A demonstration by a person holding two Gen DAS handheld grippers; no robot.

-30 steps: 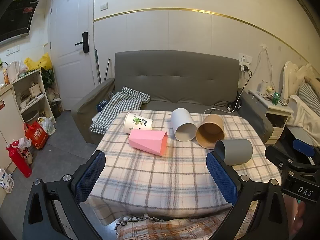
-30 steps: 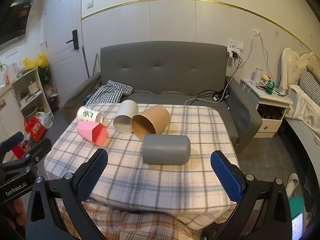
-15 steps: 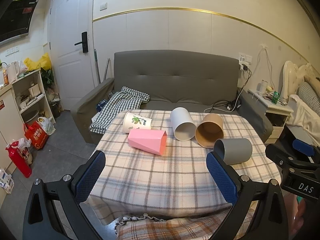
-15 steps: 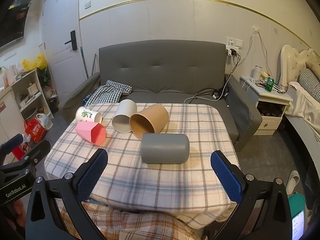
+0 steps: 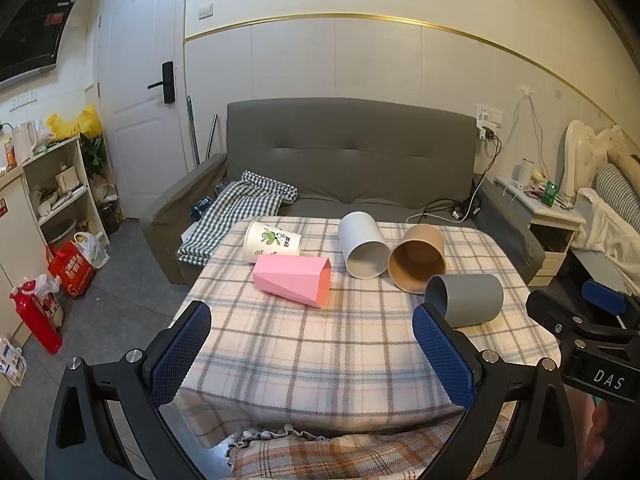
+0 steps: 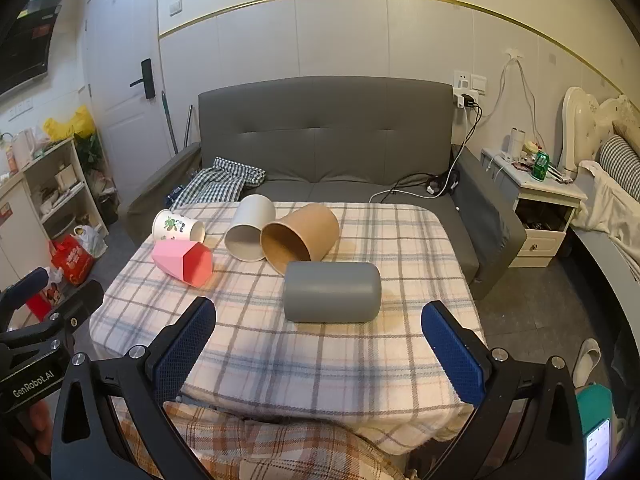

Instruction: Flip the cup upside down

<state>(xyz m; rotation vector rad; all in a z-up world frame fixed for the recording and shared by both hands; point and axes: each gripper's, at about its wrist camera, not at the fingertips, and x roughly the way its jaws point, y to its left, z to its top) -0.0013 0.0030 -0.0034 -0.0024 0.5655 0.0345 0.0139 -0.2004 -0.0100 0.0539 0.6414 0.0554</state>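
Between the spread blue pads of the right gripper (image 6: 318, 350), which holds nothing, lies the grey cup (image 6: 332, 298) on its side on the plaid table (image 6: 400, 352). Just beyond it lie the brown cup (image 6: 304, 236), white cup (image 6: 250, 232), pink cup (image 6: 182, 262) and printed paper cup (image 6: 176, 230). Left gripper (image 5: 312, 354) likewise gapes wide and empty over the near edge; behind stands a sofa (image 5: 352, 160).

Five cups lie on one table (image 6: 400, 240): grey (image 6: 332, 297), brown (image 6: 302, 238), white (image 6: 250, 232), pink (image 6: 182, 263), printed (image 6: 176, 231).
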